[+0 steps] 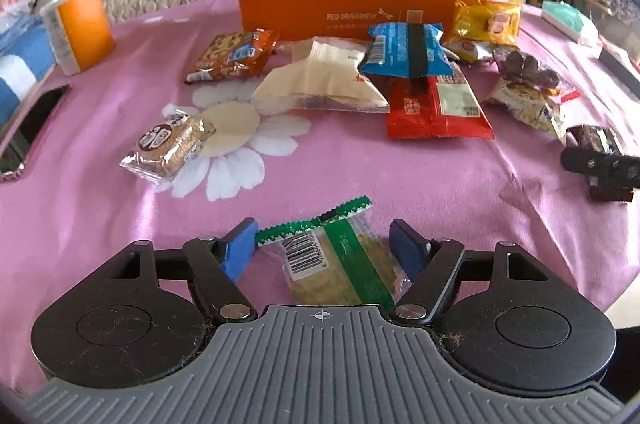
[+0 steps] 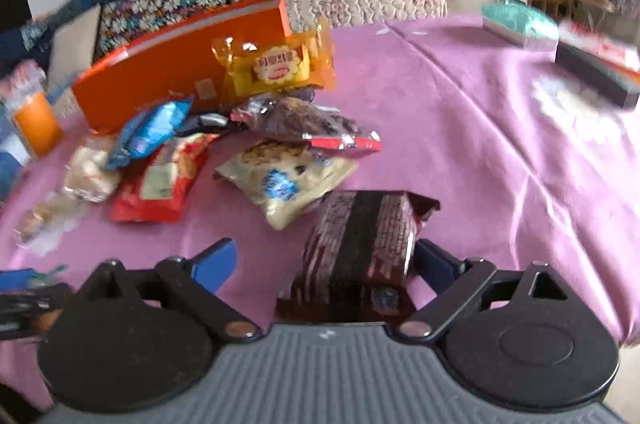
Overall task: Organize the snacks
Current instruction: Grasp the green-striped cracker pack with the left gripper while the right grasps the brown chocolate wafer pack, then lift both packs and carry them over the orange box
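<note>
Straddling the green-striped snack packet (image 1: 340, 256) on the pink tabletop (image 1: 360, 176), left hand-held gripper (image 1: 326, 246) open, pads not pressing; right hand-held gripper (image 2: 324, 264) open beside the dark brown packet (image 2: 360, 244). Best centred, closed gently, then carried to the orange box (image 1: 360, 0).

Bright daylight, soft shadows, fisheye bending at edges, right wrist view motion-blurred
</note>
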A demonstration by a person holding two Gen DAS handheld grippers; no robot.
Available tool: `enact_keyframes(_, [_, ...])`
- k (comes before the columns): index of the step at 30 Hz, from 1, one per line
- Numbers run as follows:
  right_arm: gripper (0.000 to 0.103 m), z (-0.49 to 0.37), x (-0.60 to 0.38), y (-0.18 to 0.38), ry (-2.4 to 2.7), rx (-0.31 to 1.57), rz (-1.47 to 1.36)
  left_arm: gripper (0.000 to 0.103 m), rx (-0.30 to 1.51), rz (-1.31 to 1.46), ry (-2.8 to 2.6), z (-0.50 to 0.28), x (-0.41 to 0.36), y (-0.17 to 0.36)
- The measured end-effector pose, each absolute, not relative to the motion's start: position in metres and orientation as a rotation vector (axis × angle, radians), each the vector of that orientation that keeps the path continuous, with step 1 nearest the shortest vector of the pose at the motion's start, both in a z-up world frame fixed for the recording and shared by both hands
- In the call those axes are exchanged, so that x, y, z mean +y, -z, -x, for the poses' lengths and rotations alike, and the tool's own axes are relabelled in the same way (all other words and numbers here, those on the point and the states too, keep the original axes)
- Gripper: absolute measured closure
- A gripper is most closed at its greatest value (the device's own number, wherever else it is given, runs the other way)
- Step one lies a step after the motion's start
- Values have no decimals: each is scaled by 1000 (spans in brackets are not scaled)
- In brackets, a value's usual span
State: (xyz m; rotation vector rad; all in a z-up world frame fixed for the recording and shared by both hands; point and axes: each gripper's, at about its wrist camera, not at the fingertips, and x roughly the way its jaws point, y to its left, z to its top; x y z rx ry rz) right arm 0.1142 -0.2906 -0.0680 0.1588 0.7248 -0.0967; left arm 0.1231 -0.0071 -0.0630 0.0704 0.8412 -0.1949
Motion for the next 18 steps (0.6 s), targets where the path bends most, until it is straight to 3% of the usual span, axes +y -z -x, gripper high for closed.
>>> enact_keyframes(5, [9,-111,-271,75,109,700,-53,40,831,-77,194,-125,-6,65])
enact_keyframes(9, [25,-107,-256,74,36,674,-13,39,826,-74,189,-126,-5,66])
enact_keyframes(13, [20,-105,-257,74,15,660,-31,36,829,-67,172,-128,-6,66])
enact_keyframes(15, [9,-103,-260,74,1,659,-71,34,830,-62,160,-128,-7,66])
enact_keyframes(18, [9,-99,-259,75,-5,650,-81,32,834,-53,133,-128,-9,66])
